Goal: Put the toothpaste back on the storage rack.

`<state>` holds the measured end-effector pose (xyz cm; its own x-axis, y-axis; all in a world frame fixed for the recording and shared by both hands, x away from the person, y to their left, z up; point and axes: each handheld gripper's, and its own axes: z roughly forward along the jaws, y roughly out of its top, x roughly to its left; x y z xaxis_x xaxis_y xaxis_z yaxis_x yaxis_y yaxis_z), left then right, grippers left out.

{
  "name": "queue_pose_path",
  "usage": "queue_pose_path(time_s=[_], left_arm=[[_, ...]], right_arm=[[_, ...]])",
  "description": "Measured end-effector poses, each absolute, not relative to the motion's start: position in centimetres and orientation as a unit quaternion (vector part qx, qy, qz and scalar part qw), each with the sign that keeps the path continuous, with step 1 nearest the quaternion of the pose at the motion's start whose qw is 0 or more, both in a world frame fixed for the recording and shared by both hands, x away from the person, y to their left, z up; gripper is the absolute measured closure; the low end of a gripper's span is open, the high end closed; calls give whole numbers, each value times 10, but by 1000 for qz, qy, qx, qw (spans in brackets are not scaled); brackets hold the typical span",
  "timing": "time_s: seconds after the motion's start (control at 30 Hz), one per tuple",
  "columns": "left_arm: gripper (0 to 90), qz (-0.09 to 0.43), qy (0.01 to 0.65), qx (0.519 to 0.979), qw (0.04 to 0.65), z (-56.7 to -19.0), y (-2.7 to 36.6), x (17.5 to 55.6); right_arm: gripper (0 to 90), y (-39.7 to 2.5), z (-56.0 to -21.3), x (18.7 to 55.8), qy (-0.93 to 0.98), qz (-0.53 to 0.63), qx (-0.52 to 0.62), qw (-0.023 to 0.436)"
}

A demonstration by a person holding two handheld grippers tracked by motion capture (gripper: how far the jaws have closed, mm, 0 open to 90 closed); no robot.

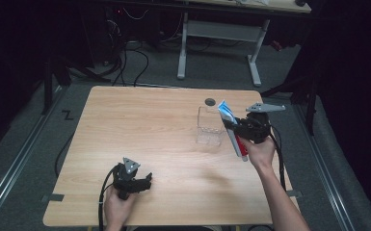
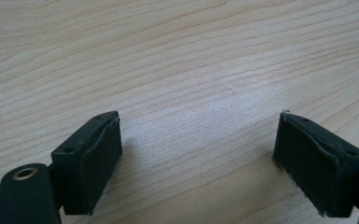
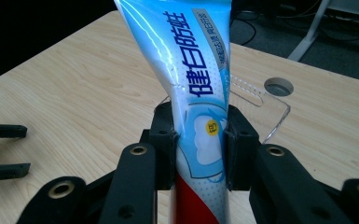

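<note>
On the light wooden table (image 1: pixel 164 130) I have the clear plastic organiser box (image 1: pixel 209 126) standing just left of my right gripper (image 3: pixel 199 144), whose jaws are clamped on the blue-and-white toothpaste tube (image 3: pixel 191 79), held aloft. I judge this the carry step; next I must tip it into the box. My left gripper (image 2: pixel 198 149) rests apart, jaws wide, holding nothing.

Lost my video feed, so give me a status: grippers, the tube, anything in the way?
Right gripper shut on toothpaste tube, held above table. Left gripper open, low over the wooden table. Clear plastic box beside the tube; nothing blocking.
</note>
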<state>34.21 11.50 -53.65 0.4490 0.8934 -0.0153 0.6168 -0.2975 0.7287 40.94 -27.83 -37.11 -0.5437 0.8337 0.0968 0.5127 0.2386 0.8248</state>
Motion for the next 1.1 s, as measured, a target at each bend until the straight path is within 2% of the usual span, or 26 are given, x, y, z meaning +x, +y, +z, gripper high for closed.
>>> queue_pose_path(time_s=[0.53,1.1], left_arm=[[154,202,484,780,342,-537,115,342],[154,202,483,780,342,-537,115,342]], right_arm=[[696,-263,-351,434,770,428,430,197],[694,-250,-347,462,766,424,437,205]])
